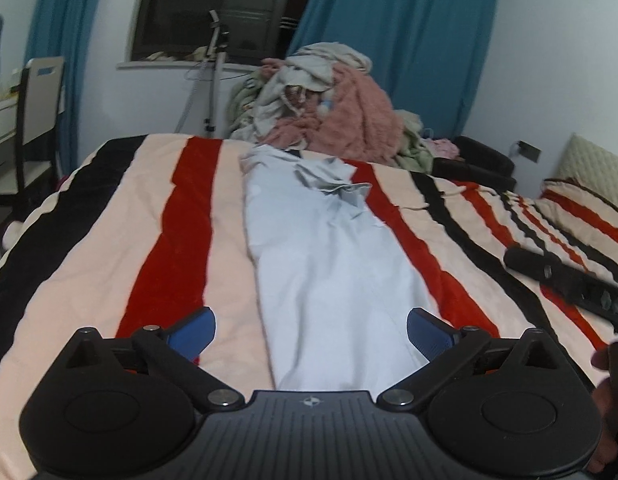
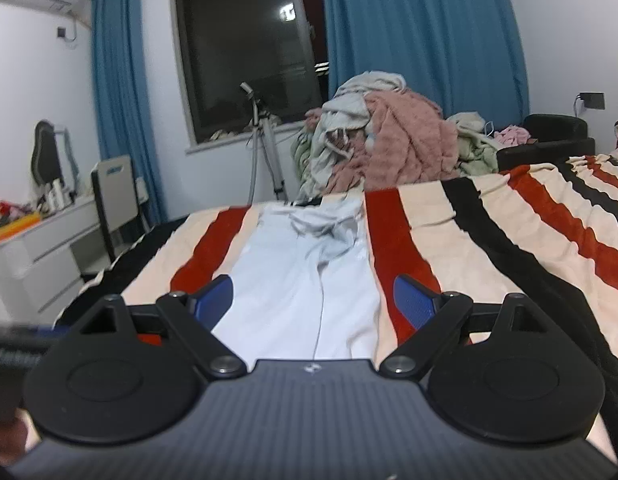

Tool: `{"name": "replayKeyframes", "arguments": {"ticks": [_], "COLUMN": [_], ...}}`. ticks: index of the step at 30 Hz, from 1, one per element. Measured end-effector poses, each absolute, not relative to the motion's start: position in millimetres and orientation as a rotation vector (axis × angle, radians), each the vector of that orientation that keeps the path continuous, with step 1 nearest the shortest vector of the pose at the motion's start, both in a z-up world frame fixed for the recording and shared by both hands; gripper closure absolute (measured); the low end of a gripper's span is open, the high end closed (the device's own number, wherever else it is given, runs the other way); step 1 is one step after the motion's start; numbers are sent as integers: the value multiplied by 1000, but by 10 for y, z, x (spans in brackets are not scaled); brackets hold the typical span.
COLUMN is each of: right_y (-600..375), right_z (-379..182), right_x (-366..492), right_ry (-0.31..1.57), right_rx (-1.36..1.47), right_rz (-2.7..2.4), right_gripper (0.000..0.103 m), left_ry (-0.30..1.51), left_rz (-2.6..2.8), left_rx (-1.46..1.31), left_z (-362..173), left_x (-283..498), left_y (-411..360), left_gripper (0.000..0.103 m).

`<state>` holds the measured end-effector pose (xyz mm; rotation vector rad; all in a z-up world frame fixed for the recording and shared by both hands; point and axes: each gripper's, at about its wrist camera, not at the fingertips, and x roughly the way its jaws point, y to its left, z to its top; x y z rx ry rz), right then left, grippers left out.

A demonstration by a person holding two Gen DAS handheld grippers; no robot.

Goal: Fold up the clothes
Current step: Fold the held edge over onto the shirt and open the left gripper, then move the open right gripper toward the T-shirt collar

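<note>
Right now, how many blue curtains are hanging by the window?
2. One blue curtain hangs left of the dark window; the other blue curtain hangs right of it, behind the clothes pile. More could hang outside the views.

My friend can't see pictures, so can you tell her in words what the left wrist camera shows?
A long pale grey garment lies stretched out on a bed with a striped blanket, and the open left gripper hangs above its near end, holding nothing. A pile of clothes sits beyond the bed, before blue curtains and a dark window.
</note>
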<state>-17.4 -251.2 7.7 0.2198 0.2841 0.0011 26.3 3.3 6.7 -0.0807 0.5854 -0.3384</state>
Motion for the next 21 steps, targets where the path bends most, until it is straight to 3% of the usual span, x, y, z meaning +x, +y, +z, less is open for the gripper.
{"name": "replayKeyframes", "arguments": {"ticks": [7, 8, 12, 13, 14, 21], "right_y": [-2495, -2472, -2435, -2443, -2453, -2463], "right_z": [68, 35, -226, -302, -388, -739], "right_x": [736, 885, 1581, 1749, 1917, 2896], "right_ry": [295, 296, 368, 392, 412, 456], "right_rx": [273, 263, 254, 267, 280, 258], "right_rz": [26, 42, 143, 168, 169, 165], "right_gripper": [16, 28, 50, 62, 68, 74], "left_ry": [589, 591, 612, 625, 639, 730], "left_rz": [-253, -241, -200, -196, -195, -199], "left_rx": [-125, -124, -123, -128, -136, -182], "left_z": [50, 36, -57, -87, -119, -413], "left_x": [314, 321, 374, 401, 433, 793], "left_y": [160, 168, 182, 186, 189, 190], "left_gripper": [0, 0, 0, 0, 0, 0]}}
